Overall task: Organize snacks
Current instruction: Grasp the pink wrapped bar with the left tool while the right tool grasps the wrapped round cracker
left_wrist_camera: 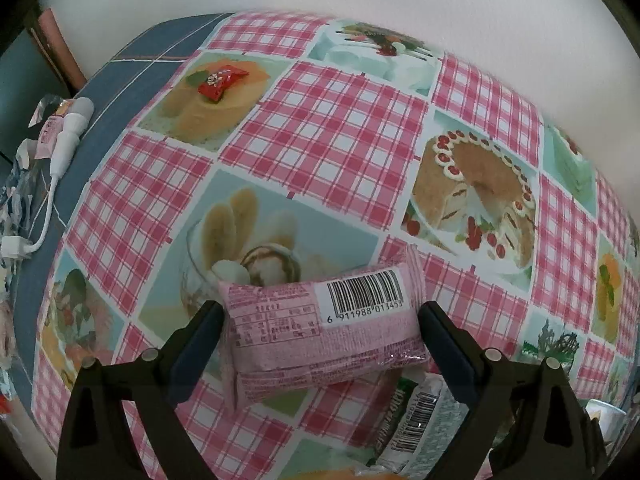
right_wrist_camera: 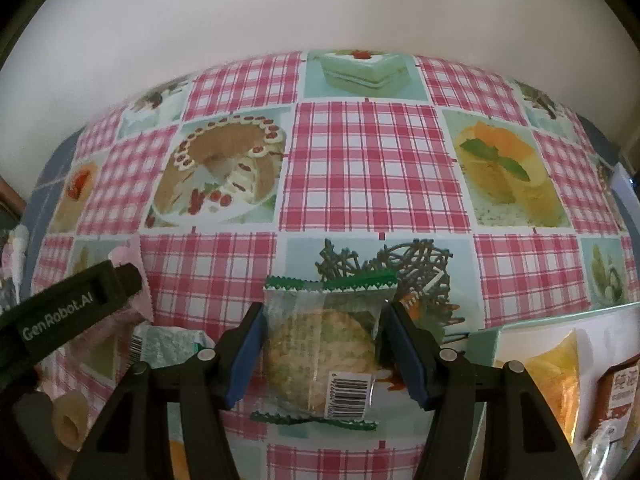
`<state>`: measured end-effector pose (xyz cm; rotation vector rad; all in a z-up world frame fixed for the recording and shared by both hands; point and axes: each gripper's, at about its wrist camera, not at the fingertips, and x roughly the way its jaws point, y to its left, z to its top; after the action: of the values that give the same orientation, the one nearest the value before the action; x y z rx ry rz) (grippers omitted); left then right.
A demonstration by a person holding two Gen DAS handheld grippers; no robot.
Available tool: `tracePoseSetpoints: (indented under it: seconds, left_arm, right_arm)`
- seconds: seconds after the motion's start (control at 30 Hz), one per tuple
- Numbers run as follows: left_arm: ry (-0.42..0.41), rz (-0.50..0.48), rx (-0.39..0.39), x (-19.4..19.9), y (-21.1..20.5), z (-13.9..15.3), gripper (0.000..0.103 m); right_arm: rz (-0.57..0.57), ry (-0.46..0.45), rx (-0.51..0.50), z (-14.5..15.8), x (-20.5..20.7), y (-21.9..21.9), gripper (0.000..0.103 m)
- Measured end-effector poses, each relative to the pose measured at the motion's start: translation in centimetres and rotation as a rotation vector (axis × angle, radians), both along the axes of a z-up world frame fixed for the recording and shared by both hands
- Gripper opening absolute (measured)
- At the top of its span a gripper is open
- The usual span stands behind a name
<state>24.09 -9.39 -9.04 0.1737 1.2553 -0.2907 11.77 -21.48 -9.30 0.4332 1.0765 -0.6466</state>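
Observation:
My left gripper is shut on a pink snack packet with a barcode, held just above the table. A green-and-white packet lies under it at lower right. A red candy lies far left on the cloth. My right gripper is shut on a clear green-edged cookie packet. The left gripper and its pink packet show at the left of the right wrist view. A pale box at lower right holds a yellow packet and a brown one.
The table wears a pink checked cloth with cake pictures. A white charger and cable and wrappers lie on the blue strip at the left edge. A white wall stands behind the table. A white cup sits at lower right.

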Motion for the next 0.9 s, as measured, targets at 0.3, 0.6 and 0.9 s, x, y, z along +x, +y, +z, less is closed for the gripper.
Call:
tracePoseSetpoints:
  seconds: [0.3,0.6,0.9]
  left_arm:
    - [-0.023,-0.025,0.025,-0.9,-0.7,0.6,0.088]
    - [-0.037,-0.007,0.004,-0.8,0.1,1.9,0.087]
    - [-0.072,0.009,-0.024,-0.4,1.3,3.9,0.087]
  right_arm:
    - [0.017,0.026,-0.031,-0.2,-0.1,0.8,0.055]
    - [0.029,0.012,-0.014,0.5,0.1,0.8,0.052]
    - [-0.002,-0.041,-0.027,3.9,-0.9,0.1,0.052]
